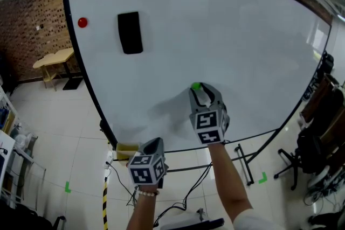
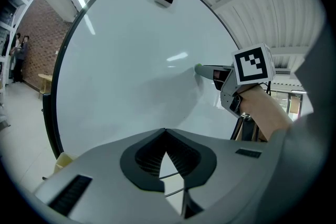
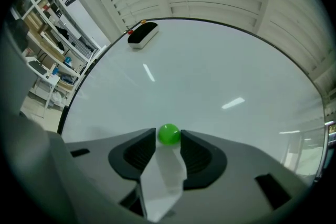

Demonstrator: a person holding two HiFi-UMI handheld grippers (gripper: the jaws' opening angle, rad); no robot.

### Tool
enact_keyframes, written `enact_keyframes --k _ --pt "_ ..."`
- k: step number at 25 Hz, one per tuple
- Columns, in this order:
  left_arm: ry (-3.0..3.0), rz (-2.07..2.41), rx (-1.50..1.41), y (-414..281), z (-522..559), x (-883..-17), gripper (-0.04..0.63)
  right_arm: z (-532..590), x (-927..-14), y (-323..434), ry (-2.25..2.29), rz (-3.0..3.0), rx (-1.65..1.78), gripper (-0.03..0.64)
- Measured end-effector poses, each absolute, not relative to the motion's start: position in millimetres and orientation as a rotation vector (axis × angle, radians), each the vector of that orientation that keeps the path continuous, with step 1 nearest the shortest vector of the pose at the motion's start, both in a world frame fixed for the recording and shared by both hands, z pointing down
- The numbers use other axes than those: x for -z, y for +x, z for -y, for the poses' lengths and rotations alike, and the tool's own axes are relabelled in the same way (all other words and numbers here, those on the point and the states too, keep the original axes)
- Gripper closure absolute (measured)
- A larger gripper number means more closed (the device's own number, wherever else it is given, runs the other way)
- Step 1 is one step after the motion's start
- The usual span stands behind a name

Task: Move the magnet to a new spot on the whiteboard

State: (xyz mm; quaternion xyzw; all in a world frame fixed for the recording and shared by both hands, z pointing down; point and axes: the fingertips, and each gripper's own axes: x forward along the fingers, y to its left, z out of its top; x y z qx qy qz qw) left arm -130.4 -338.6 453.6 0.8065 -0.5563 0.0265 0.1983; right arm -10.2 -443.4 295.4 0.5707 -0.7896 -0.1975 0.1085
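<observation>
Head view: the right tongs [image 1: 197,89] are reaching to the whiteboard [image 1: 242,35], with the green magnet [image 1: 196,85] sitting at their tips, low on the board's middle. The left tongs [image 1: 155,143] are hanging near the lower edge.

Left gripper view: these tongs are standing closed, tips together, empty.

Right gripper view: the tongs are pinching the green magnet against the board.

whiteboard [image 1: 215,35]: smooth, glossy white, streaked with reflected light.
magnet [image 3: 169,134]: shiny green, plastic-looking.
right gripper [image 3: 169,137]: matt grey plastic shell, ribbed black pads [image 3: 135,159].
wall [image 1: 32,24]: rough red brick.
floor [image 1: 59,132]: pale glossy tile.
</observation>
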Motion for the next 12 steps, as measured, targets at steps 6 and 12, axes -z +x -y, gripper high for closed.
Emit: enact_keyframes --k 6,12 --pt "2.251 1.554 -0.077 -131.7 338.2 -456.0 0.600 443.8 -294.2 -8.7 1.687 2.310 0.575 0.477" --pt "2.252 1.546 -0.072 -129.7 337.6 -456.5 0.600 444.2 -293.4 -8.7 1.697 2.266 0.589 0.485"
